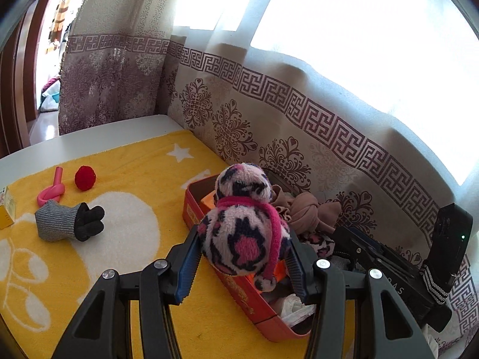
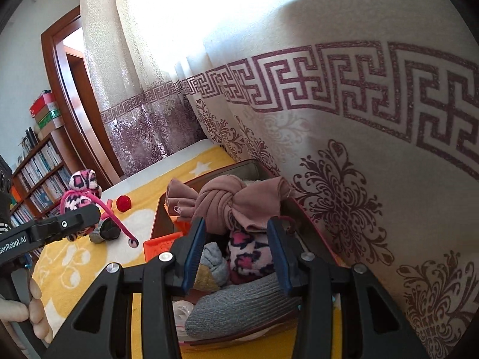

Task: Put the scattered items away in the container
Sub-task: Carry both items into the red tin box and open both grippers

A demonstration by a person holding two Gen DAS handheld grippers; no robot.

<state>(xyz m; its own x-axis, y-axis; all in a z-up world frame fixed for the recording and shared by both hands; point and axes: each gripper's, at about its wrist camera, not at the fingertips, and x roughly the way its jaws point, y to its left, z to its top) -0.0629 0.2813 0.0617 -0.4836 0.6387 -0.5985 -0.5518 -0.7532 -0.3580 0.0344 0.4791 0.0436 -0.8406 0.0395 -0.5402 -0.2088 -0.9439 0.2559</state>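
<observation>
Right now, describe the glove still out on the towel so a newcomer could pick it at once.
Start from the yellow towel covering the table, left of the red box. Three loose items lie there near the towel's far left side: a red pompom ball, a knotted pink tube and the glove. The glove is nearest the camera, the only knit one: grey ribbed cuff, black fingers.

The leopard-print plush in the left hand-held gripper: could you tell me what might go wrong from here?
1. The leopard-print plush has a dangling pink cord that could snag on the red box rim.
2. The box already looks heaped, so the plush may roll out.
3. The right hand-held gripper, holding the knotted cloth over the box, crowds the left hand-held gripper.
</observation>
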